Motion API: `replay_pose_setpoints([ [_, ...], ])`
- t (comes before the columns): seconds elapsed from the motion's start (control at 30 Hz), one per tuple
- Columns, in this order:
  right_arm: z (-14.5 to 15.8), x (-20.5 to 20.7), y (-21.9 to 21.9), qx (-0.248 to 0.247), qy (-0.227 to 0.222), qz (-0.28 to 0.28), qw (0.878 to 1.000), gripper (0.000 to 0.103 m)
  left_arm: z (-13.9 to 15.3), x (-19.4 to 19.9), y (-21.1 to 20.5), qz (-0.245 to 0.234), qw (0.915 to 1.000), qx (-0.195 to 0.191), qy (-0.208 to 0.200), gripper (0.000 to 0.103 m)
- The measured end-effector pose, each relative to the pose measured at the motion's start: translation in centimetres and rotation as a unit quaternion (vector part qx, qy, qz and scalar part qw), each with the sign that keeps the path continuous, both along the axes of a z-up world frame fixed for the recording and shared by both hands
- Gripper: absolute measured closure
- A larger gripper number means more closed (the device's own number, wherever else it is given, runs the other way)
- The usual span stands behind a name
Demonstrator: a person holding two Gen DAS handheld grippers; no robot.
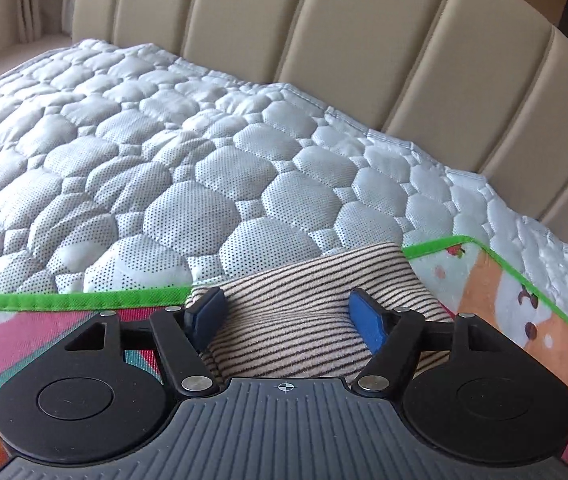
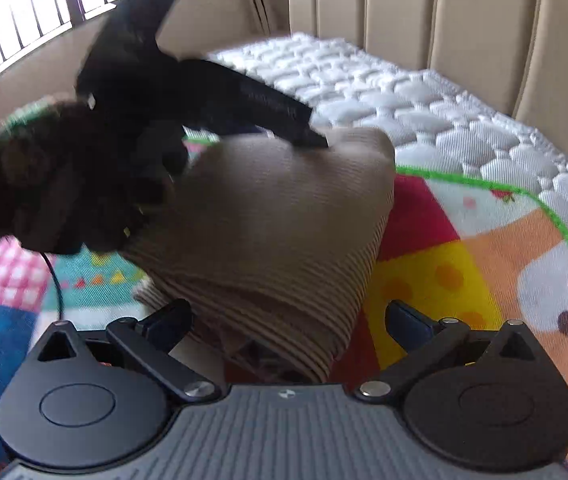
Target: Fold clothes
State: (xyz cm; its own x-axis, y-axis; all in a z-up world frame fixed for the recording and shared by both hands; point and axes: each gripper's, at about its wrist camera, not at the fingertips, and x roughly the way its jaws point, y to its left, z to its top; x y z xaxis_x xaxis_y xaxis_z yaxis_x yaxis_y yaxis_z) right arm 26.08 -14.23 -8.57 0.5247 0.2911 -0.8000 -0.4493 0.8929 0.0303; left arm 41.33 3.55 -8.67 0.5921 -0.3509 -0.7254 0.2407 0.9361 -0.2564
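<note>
Your striped garment [image 2: 267,216] lay on the colourful play mat [image 2: 464,248] spread over the quilted mattress pad [image 1: 163,168] of the bed, near the mat's green-trimmed far edge. It already looked gathered into a compact, layered bundle, with a folded edge showing on its near side, so I judged the folding well advanced; whether another fold or only a tidy-up was left, the views did not settle.

Your left tool [image 1: 286,318] stood over the bundle's far part with the striped cloth bulging up between its blue pads [image 1: 368,320]. The jaws were partly apart, and I could not tell whether they pinched the cloth or merely straddled it. Your right tool [image 2: 288,320] had its jaws spread wide at the bundle's near corner, gripping nothing.

In the right wrist view your left tool and your dark fuzzy sleeve [image 2: 23,176] were motion-blurred and covered the bundle's left side. The tool bodies hid the garment's near edge in both views, so its kind stayed unclear.
</note>
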Motion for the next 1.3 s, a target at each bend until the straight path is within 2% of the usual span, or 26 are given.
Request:
replay_pose_setpoints([
  [0.1, 0.2, -0.3, -0.5, 0.003, -0.039, -0.03, 0.999, 0.0, 0.0, 0.3, 0.2, -0.003, 1.0, -0.003, 0.005, 0.027],
  [0.17, 1.8, -0.6, -0.7, 0.023, -0.077, -0.045, 0.996, 0.0, -0.1, 0.4, 0.3, -0.001, 1.0, -0.005, 0.004, 0.027],
  [0.23, 2.0, -0.8, 0.1, -0.004, -0.09, -0.029, 0.996, 0.0, -0.2, 0.5, 0.5, 0.002, 0.9999, -0.012, 0.006, 0.027],
  [0.43, -0.3, -0.4, 0.4, -0.01, -0.033, -0.02, 0.999, 0.0, 0.5, -0.6, 0.8, 0.002, 0.9998, -0.017, -0.008, 0.025],
  [0.5, 0.5, -1.0, 0.3, -0.004, -0.046, -0.019, 0.999, 0.0, 1.6, -2.0, 1.6, 0.005, 0.9996, -0.024, -0.013, 0.026],
  [0.57, 1.8, -2.0, 0.0, 0.007, -0.062, -0.019, 0.998, 0.0, 3.3, -4.3, 2.6, 0.014, 0.9997, -0.007, -0.02, 0.018],
  [0.67, 4.0, -4.2, -0.7, 0.038, -0.075, -0.026, 0.996, 0.0, 5.8, -9.3, 4.1, 0.037, 0.9984, 0.021, -0.038, 0.014],
  [0.73, 5.7, -5.8, -1.3, 0.056, -0.087, -0.035, 0.994, 0.0, 7.5, -13.9, 4.8, 0.062, 0.9969, 0.016, -0.047, 0.005],
  [0.83, 8.0, -9.3, -2.8, 0.093, -0.112, -0.066, 0.987, 0.0, 9.5, -20.8, 5.4, 0.095, 0.9941, 0.008, -0.052, 0.0],
  [0.93, 9.9, -13.0, -4.9, 0.14, -0.124, -0.101, 0.977, 0.0, 10.8, -27.4, 5.0, 0.133, 0.9892, -0.008, -0.061, 0.0],
  [1.0, 11.1, -15.4, -5.9, 0.161, -0.121, -0.123, 0.972, 0.0, 11.4, -31.3, 4.4, 0.169, 0.9828, -0.023, -0.072, 0.0],
  [1.03, 11.5, -16.6, -6.1, 0.161, -0.124, -0.126, 0.971, 0.0, 11.6, -33.2, 4.1, 0.186, 0.9788, -0.031, -0.08, 0.0],
  [1.1, 12.1, -18.9, -6.3, 0.151, -0.134, -0.121, 0.972, 0.0, 11.4, -35.9, 3.0, 0.185, 0.9767, -0.036, -0.103, 0.0],
  [1.13, 12.3, -20.3, -6.3, 0.138, -0.144, -0.111, 0.973, 0.0, 11.1, -36.8, 2.3, 0.176, 0.9774, -0.027, -0.114, 0.0],
  [1.2, 12.2, -22.8, -6.4, 0.109, -0.162, -0.1, 0.976, 0.0, 10.4, -38.2, 0.8, 0.156, 0.979, 0.016, -0.13, 0.0],
  [1.27, 11.3, -24.7, -6.5, 0.078, -0.174, -0.103, 0.976, 0.0, 10.0, -38.9, -0.3, 0.145, 0.9804, 0.044, -0.126, 0.0],
  [1.3, 10.9, -24.9, -6.5, 0.069, -0.17, -0.111, 0.977, 0.0, 9.8, -39.3, -0.5, 0.142, 0.9818, 0.045, -0.118, 0.0],
])
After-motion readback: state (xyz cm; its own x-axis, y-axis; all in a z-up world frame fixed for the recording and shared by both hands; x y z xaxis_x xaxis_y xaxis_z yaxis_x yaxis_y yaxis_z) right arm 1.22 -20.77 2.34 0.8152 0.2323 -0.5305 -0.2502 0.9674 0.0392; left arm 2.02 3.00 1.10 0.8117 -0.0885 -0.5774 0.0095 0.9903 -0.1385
